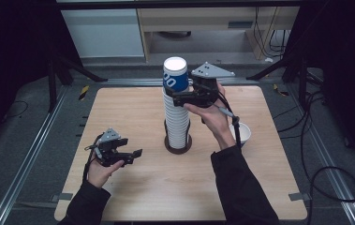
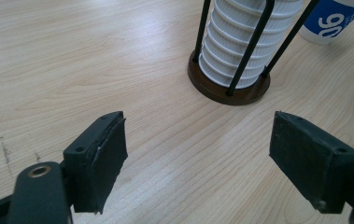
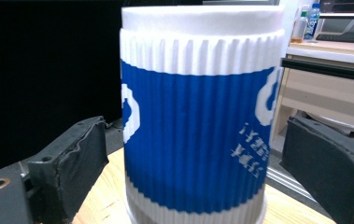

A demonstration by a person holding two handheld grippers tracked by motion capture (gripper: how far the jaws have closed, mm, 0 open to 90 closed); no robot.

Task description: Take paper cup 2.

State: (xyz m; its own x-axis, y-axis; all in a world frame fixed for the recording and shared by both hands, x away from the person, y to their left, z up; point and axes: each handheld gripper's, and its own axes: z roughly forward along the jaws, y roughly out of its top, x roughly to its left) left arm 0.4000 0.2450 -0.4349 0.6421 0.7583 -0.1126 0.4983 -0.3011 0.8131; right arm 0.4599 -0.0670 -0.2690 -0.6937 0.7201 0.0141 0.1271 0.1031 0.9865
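My right hand (image 1: 212,115) hides part of the white cup (image 1: 241,133) behind it. In my left gripper view the stack (image 2: 247,37) and the blue cup (image 2: 332,19) are cut off at the top edge. The blue cup's small print is too blurred to read.

A cup stack (image 1: 177,112) stands mid-table (image 1: 133,183) in a rack (image 1: 178,143), a lone cup (image 1: 241,133) to its right.

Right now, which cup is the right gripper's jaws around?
The blue-banded cup topping the stack, upside down; the stacked cups below look white, and another white cup stands apart.
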